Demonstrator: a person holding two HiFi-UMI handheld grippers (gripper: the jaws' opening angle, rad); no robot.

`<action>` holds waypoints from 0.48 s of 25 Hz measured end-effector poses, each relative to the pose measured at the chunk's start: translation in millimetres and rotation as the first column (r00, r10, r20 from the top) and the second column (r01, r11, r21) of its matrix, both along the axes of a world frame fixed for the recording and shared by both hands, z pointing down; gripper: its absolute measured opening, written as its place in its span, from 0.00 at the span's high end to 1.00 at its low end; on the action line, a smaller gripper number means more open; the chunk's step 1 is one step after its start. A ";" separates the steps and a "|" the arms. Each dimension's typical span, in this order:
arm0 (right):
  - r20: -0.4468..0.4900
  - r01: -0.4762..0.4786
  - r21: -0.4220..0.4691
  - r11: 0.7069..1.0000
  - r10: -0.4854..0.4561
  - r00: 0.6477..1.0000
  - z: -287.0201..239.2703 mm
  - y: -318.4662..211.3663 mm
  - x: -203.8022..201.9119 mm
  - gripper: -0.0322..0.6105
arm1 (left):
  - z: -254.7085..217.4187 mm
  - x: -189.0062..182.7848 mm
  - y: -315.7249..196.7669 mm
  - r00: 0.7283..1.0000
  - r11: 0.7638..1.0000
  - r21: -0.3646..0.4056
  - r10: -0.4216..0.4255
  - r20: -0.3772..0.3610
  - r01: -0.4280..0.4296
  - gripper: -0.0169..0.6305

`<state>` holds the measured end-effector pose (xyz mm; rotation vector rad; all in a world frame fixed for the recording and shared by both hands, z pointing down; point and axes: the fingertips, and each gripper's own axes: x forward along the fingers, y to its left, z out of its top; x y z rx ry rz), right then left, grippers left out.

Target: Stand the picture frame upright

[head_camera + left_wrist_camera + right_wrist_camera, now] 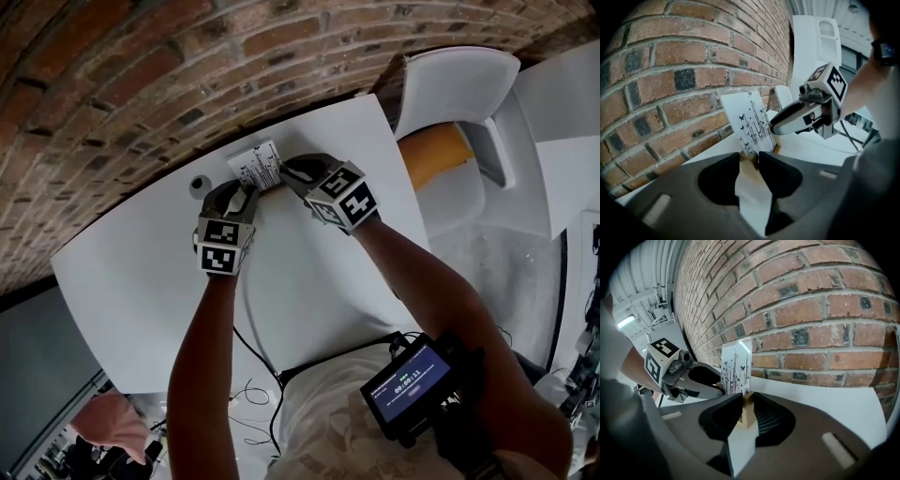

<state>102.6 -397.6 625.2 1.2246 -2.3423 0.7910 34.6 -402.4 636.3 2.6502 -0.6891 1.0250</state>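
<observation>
The frame (747, 124) stands up on the tabletop (309, 281) close to the wall (141, 84), the left tongs (750, 159) and right tongs (746, 401) each pinch its bottom edge, so I think only letting go is left.

You had a pale wooden picture frame (749, 124) whose white print bore black stems and small butterflies. You also saw a red-brown brick wall (670, 70) with grey mortar lines, a plain white tabletop (309, 281) and an orange chair cushion (431, 155).
</observation>
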 end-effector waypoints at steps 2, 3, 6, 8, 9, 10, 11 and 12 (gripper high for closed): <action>-0.003 0.008 0.020 1.000 -0.007 1.000 -1.8 -9.8 0.2 0.82 | 0.1 0.2 -10.0 1.000 1.000 0.025 0.009 0.010 -0.010 0.77; -0.007 0.011 0.025 1.000 -0.011 1.000 -1.7 -13.5 0.2 0.82 | -0.3 0.6 -14.1 1.000 0.999 0.039 0.014 0.017 -0.015 0.77; -0.022 0.010 0.034 0.999 -0.009 1.000 1.1 -22.3 0.1 0.82 | 0.0 1.7 -25.2 0.999 0.996 0.081 0.024 0.047 -0.028 0.77; -0.033 0.006 0.046 0.999 -0.004 0.999 2.6 -28.4 -0.6 0.82 | 2.0 1.2 -32.5 0.997 0.994 0.107 0.027 0.069 -0.034 0.77; -0.038 0.005 0.054 0.999 -0.003 0.999 3.2 -31.5 -1.5 0.81 | 2.7 0.4 -36.1 0.996 0.992 0.122 0.028 0.079 -0.037 0.77; -0.042 0.004 0.063 0.998 -0.001 0.999 3.8 -34.1 -2.4 0.81 | 3.3 -0.3 -39.0 0.996 0.990 0.136 0.027 0.088 -0.039 0.76; -0.047 0.003 0.070 0.998 0.000 0.999 4.4 -35.8 -2.9 0.81 | 3.9 -0.5 -41.0 0.996 0.988 0.149 0.025 0.091 -0.039 0.76; -0.052 0.003 0.077 0.997 0.001 0.999 5.3 -36.9 -3.0 0.81 | 5.0 -0.2 -42.0 0.996 0.987 0.159 0.023 0.090 -0.037 0.76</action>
